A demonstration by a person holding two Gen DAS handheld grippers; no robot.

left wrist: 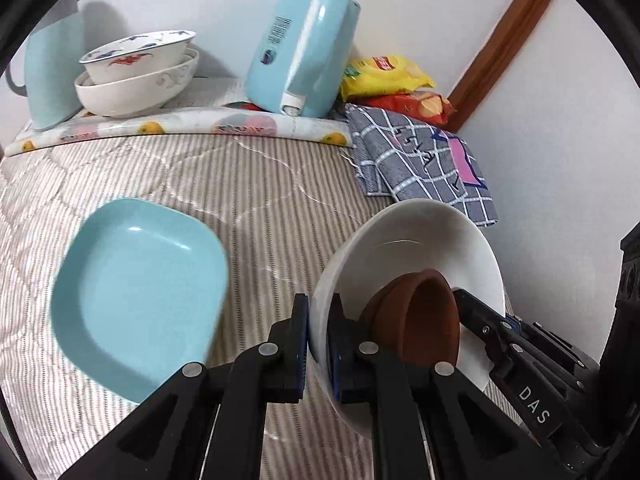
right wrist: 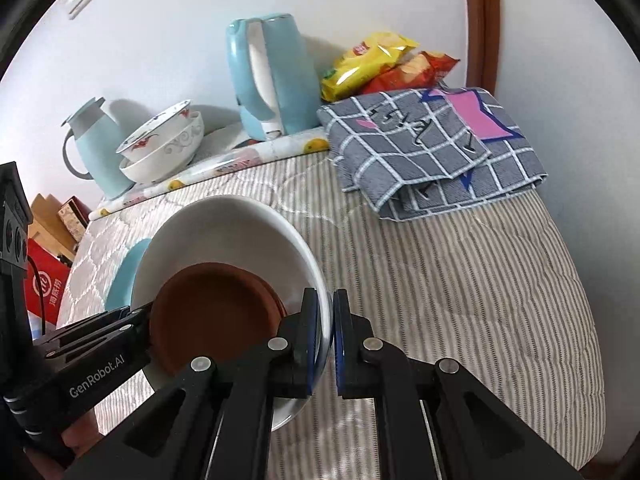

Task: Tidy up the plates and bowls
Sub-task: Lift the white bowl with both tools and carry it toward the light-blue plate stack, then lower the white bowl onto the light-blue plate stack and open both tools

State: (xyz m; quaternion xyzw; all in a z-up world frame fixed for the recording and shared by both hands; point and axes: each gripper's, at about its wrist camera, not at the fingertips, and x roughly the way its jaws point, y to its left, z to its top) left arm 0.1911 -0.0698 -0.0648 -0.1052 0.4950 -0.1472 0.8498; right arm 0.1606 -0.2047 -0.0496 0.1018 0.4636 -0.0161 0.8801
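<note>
A white plate (left wrist: pixel 420 240) is held tilted above the striped cloth, with a small brown bowl (left wrist: pixel 424 316) lying in it. My left gripper (left wrist: pixel 318 332) is shut on the plate's left rim. My right gripper (right wrist: pixel 326 328) is shut on the plate's (right wrist: pixel 224 232) right rim; the brown bowl (right wrist: pixel 212 312) sits just left of its fingers. A light blue square plate (left wrist: pixel 136 292) lies on the cloth to the left, partly hidden behind the white plate in the right wrist view (right wrist: pixel 124 276). Two stacked patterned white bowls (left wrist: pixel 136 76) stand at the back left.
A light blue kettle (left wrist: pixel 304 48) and a light blue jug (left wrist: pixel 52 72) stand at the back on a fruit-print mat (left wrist: pixel 180 126). Snack bags (left wrist: pixel 384 76) and a folded grey checked cloth (left wrist: pixel 420 156) lie at the back right by the wall. Boxes (right wrist: pixel 48 248) show beyond the left edge.
</note>
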